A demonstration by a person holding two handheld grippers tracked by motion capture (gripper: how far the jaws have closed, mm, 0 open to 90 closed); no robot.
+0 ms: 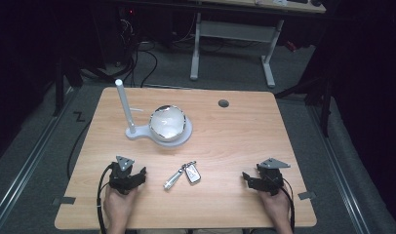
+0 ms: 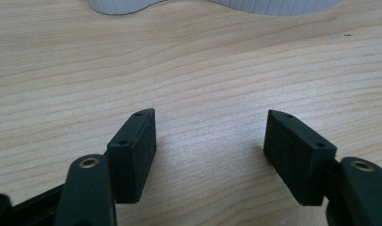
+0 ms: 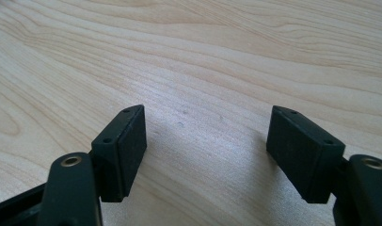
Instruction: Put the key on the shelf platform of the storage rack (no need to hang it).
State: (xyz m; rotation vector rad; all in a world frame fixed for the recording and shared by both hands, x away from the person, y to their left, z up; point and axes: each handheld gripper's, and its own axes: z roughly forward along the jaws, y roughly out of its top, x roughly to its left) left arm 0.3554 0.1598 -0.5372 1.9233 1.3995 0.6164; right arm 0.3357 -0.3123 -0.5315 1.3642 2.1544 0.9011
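A: Any writing or brand to read?

B: Nothing legible. The tag on the key bunch (image 1: 185, 175) carries a small dark mark, too small to make out in the high view.

A: Where does that bunch lie?

B: On the wooden surface (image 1: 235, 141), near the front edge, between the two grippers and apart from both. A silvery key points toward 7 o'clock, the tag sits at its 2 o'clock end.

A: And the grippers?

B: The left gripper (image 1: 135, 176) is held at the front left, at about 9 o'clock from the keys; the left gripper view shows its fingers (image 2: 132, 155) spread wide over bare wood, gripping nothing. The right gripper (image 1: 252, 180) is at the front right, at 3 o'clock from the keys; in the right gripper view its fingers (image 3: 121, 150) are spread wide too, with bare wood between them.

A: What else is around?

B: A white stand (image 1: 159, 132) at about 11 o'clock from the keys, with an upright white post (image 1: 124, 105) on its left and a shiny crumpled foil-like bowl (image 1: 167, 122) on its round part. A dark round grommet (image 1: 223, 103) lies toward the far edge. Beyond it, grey floor, cables and a white-legged desk (image 1: 232, 34).

A: Anything in the way?

B: Between each gripper and the keys the wood lies bare.
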